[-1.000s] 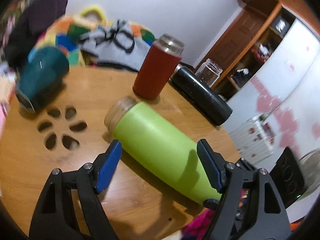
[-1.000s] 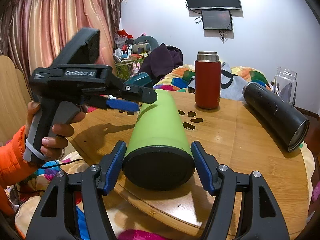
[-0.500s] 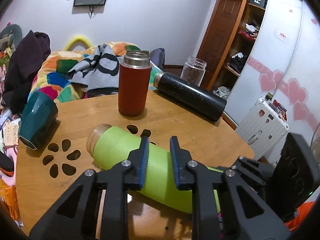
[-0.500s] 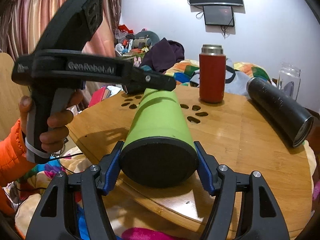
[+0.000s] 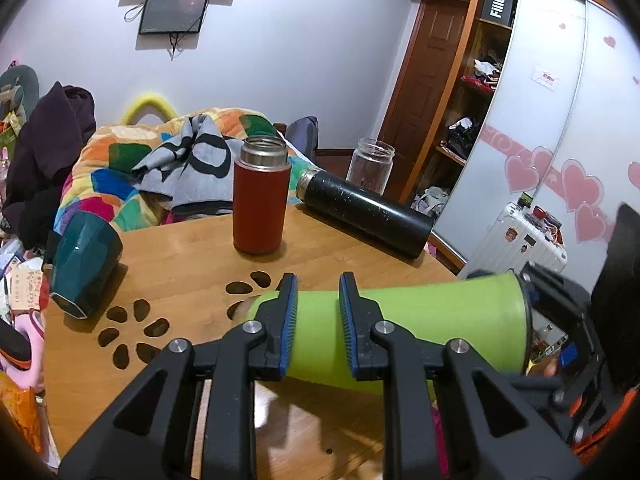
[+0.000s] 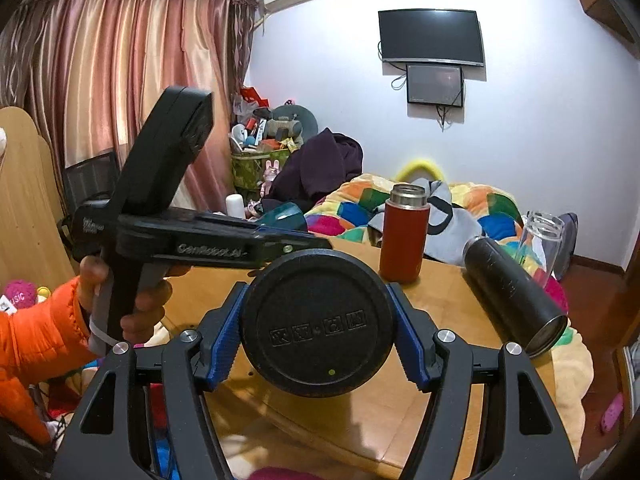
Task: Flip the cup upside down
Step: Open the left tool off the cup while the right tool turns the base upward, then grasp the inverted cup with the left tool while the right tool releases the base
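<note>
A lime green cup (image 5: 420,332) with a black base (image 6: 318,330) is held off the round wooden table (image 5: 188,264), lying roughly horizontal. My right gripper (image 6: 318,338) is shut on its base end, blue pads pressing both sides. My left gripper (image 5: 318,320) is nearly closed and empty, held in front of the cup's middle; whether it touches the cup I cannot tell. It also shows in the right wrist view (image 6: 296,242), above and left of the cup's base. The cup's mouth is hidden behind the left fingers.
A red flask (image 5: 260,200) stands upright at the table's middle back. A black flask (image 5: 366,212) lies on its side at the right. A glass jar (image 5: 370,164) stands behind it. A dark teal cup (image 5: 82,266) lies tipped at the left edge. Bedding lies beyond.
The right gripper has closed on the green cup's base and lifted it off the table. The left gripper shut its jaws and rose in front of the cup.
</note>
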`<state>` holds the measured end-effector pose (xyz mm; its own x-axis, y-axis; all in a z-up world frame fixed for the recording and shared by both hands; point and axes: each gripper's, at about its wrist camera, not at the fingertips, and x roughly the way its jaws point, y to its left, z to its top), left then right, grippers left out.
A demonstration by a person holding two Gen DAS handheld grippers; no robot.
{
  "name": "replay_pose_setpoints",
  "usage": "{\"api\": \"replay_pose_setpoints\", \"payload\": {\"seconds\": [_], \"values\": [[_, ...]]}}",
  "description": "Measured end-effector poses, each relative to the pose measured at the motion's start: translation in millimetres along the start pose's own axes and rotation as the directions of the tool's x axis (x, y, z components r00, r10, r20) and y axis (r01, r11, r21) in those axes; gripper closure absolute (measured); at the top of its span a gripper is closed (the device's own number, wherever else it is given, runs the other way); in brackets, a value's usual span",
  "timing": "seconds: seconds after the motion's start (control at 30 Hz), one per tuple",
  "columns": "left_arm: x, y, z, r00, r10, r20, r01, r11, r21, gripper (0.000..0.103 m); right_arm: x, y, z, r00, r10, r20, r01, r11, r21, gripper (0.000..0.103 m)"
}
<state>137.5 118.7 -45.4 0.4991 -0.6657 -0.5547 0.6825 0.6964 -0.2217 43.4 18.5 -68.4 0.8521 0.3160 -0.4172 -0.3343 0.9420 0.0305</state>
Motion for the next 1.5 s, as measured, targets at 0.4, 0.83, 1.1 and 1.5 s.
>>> {"api": "replay_pose_setpoints", "payload": {"seconds": [0.4,0.83,1.1,1.5], "values": [[-27.2,-8.3,-44.1,0.996,0.073,0.054,-0.081,0.984,0.159,0.027,8.7,1.6,13.7,0.999,-0.009,-0.043,0.008,1.0,-0.008,0.04],[14.6,-58.3,-49.4,0.99,0.054,0.13,-0.095,0.94,0.327,0.019,2.8,-5.8,24.7,0.998,-0.018,-0.055,0.018,1.0,0.011,0.04],[16.1,-69.9,-46.6,0.984,0.011,0.176,-0.076,0.926,0.37,0.017,-6.6,2.9,26.2,0.998,-0.014,-0.057,0.011,0.998,-0.056,0.037],[6.7,-52.8,-27.8,0.983,-0.001,0.184,-0.053,0.956,0.289,0.03,-32.4,-5.0,27.3,1.0,-0.009,0.006,0.009,0.998,-0.057,0.022]]}}
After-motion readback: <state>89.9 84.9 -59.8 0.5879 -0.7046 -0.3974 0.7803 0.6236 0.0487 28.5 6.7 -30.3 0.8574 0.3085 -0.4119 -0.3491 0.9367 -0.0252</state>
